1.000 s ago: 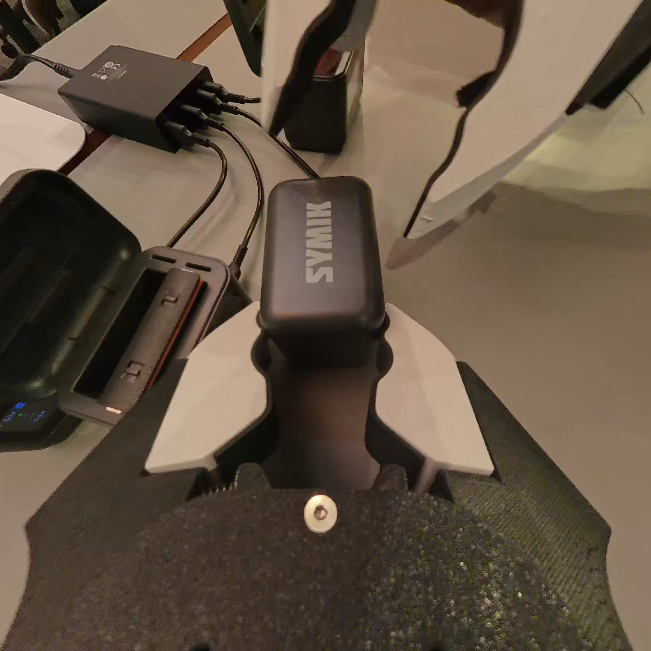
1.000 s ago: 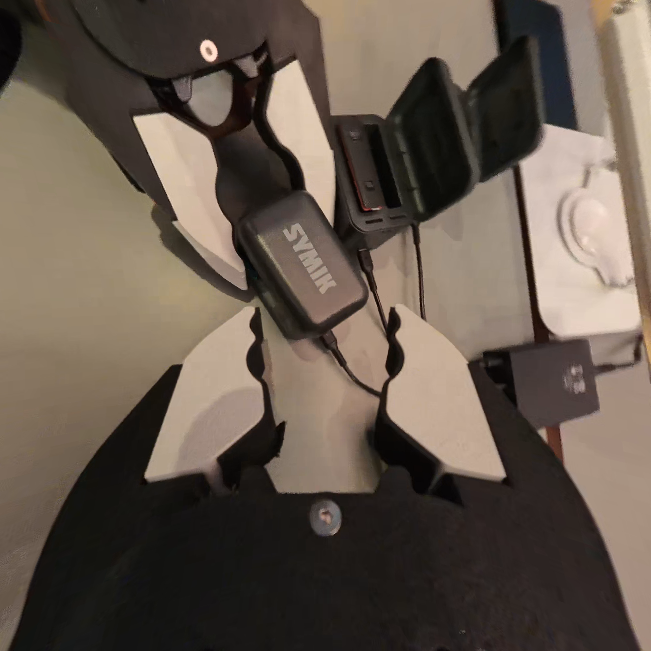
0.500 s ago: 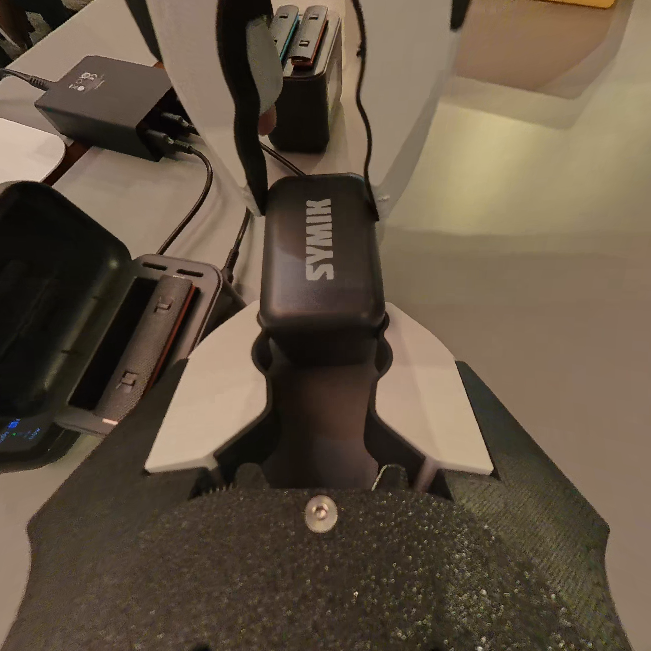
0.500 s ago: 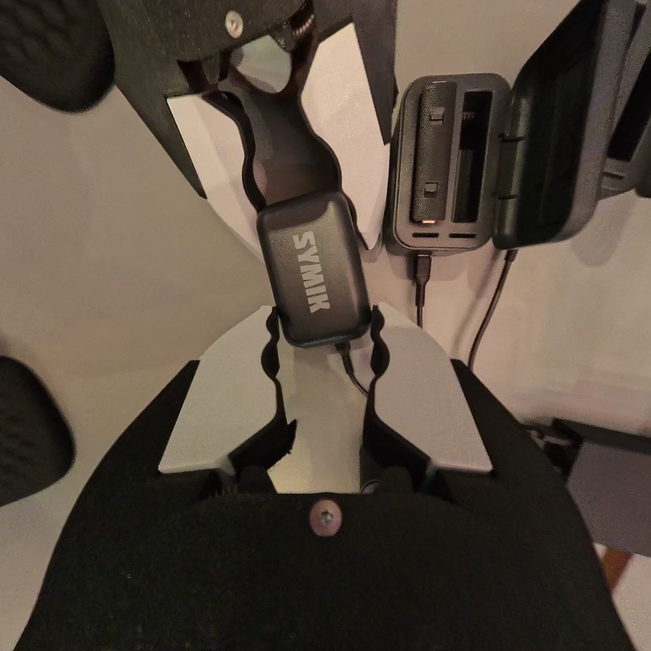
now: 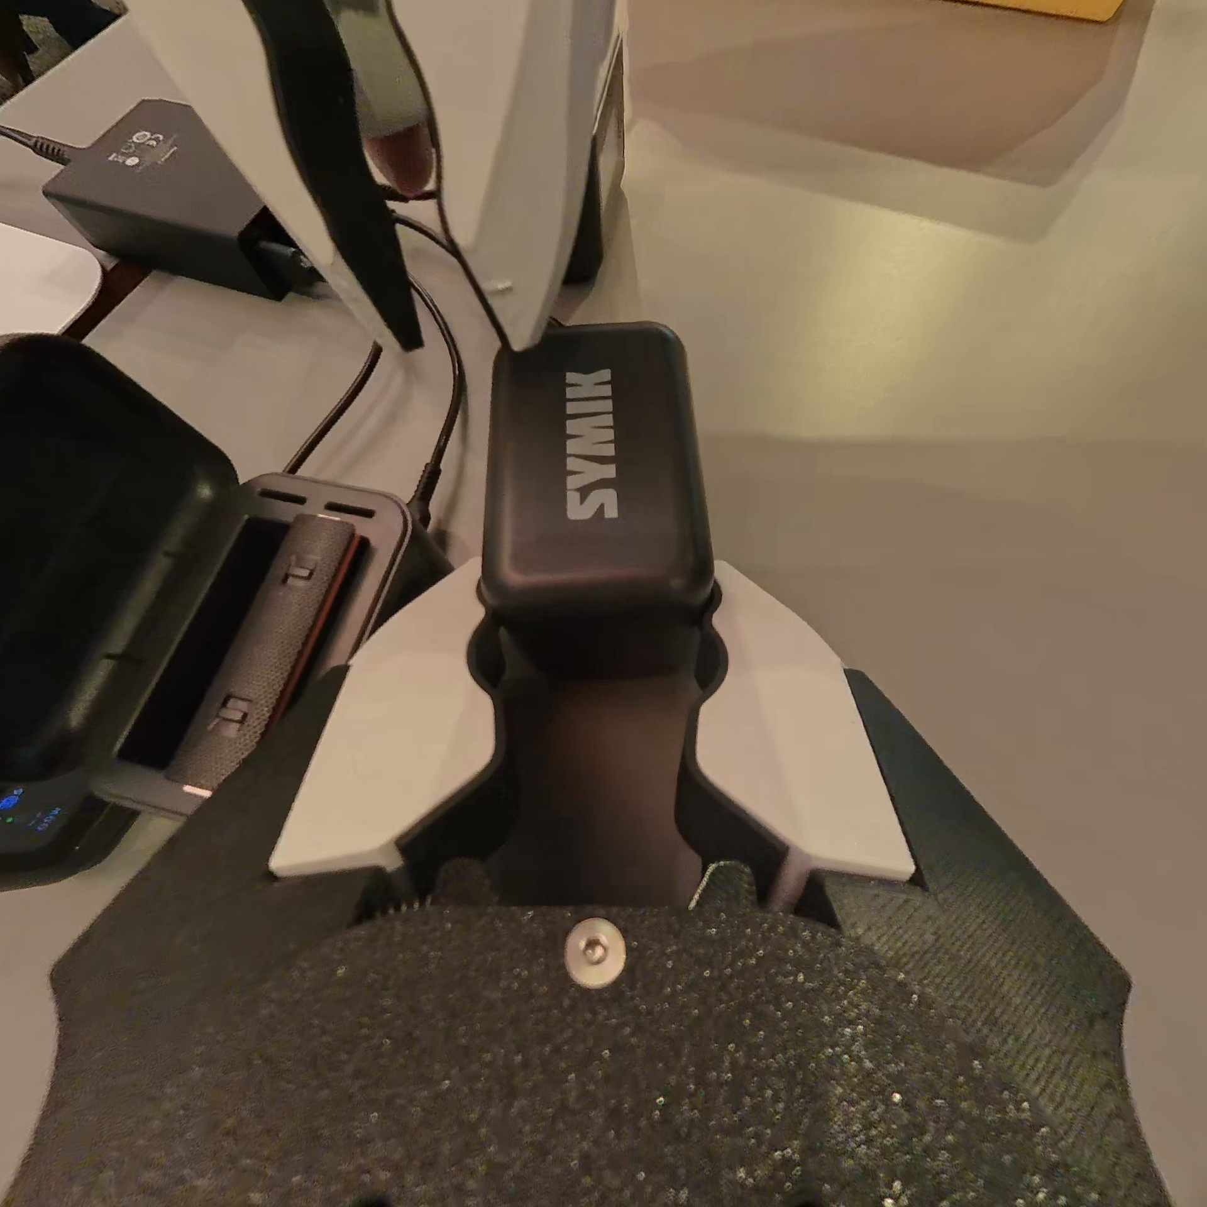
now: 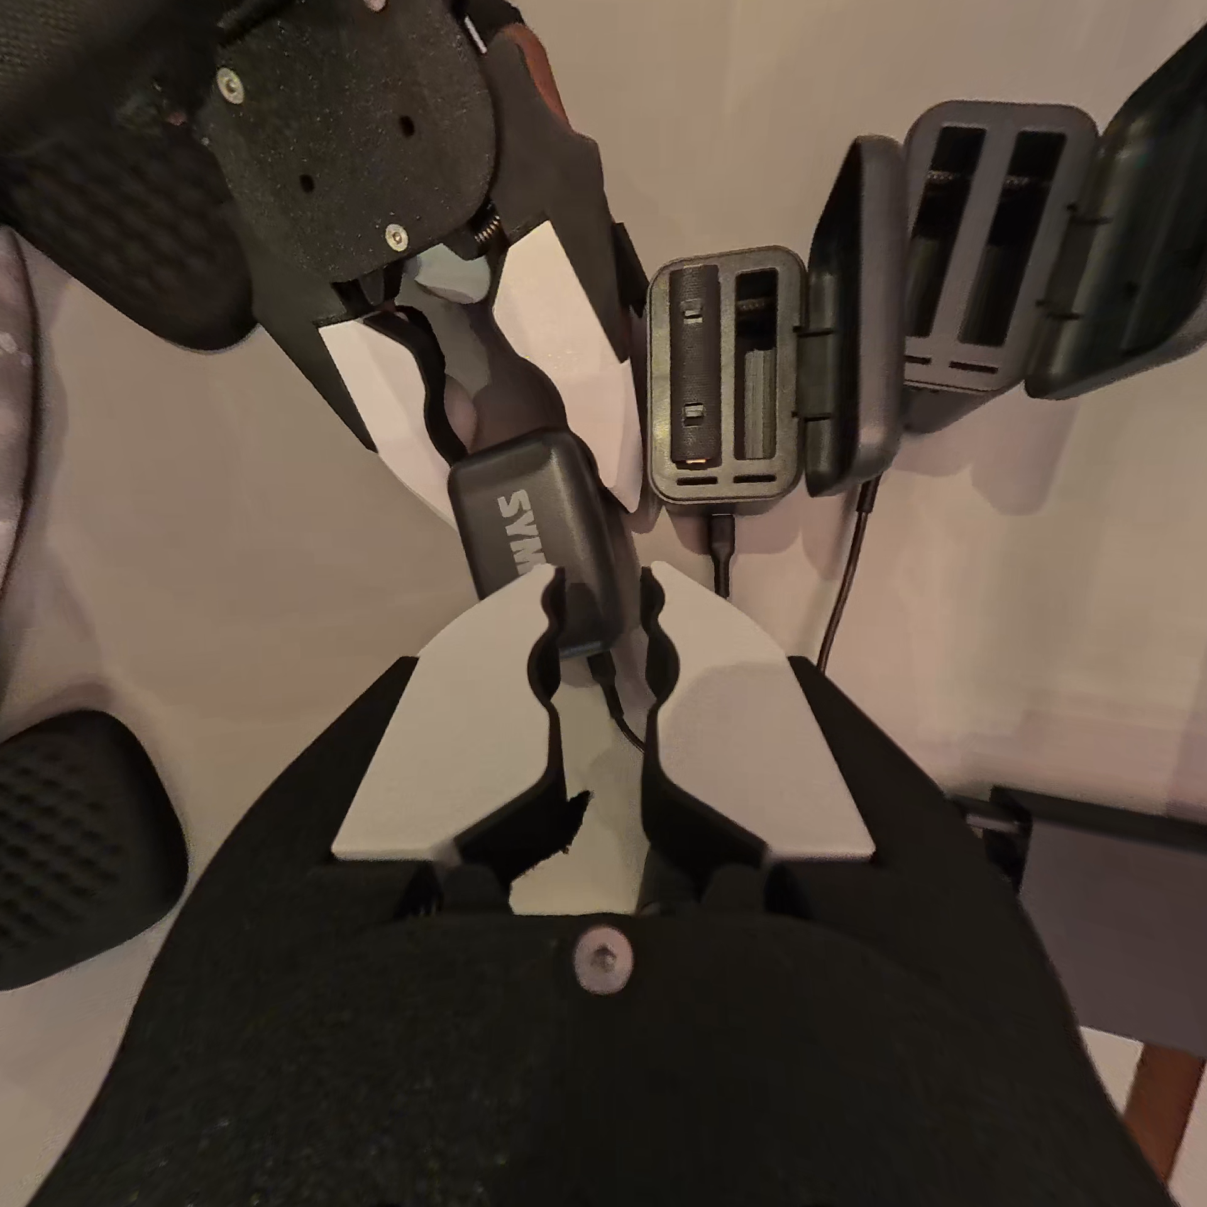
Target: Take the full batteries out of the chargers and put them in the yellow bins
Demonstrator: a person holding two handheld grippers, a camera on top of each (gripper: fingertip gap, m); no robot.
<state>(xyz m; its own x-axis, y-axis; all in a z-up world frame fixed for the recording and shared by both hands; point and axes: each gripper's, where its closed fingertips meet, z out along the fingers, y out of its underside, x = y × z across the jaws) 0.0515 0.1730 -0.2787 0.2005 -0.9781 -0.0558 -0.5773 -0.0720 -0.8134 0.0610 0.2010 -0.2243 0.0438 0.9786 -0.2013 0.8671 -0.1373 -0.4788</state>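
My left gripper (image 5: 597, 588) is shut on the sides of a closed black charger case (image 5: 588, 457) and holds it on the white table. In the right wrist view the case (image 6: 522, 516) lies tilted, with a cable plugged into its near end. My right gripper (image 6: 604, 581) has narrowed over that end. One of its fingertips (image 5: 522, 326) touches the case's far left corner. I cannot tell whether it pinches the case. An open charger (image 6: 725, 385) beside it holds one battery (image 6: 692, 366); its other slot is empty.
A second open charger (image 6: 993, 248) with two empty slots stands farther right. A black power hub (image 5: 150, 189) with cables sits at the far left. A yellow edge (image 5: 1045, 10) shows at the top right. A dark device with blue lights (image 5: 26, 816) is at the left edge. Left tips and right tips are each some 20 cm from the black power hub (image 5: 150, 189).
My right gripper has swung in over the far end of the case, and its jaws have narrowed around it. My left gripper still holds the case in place.
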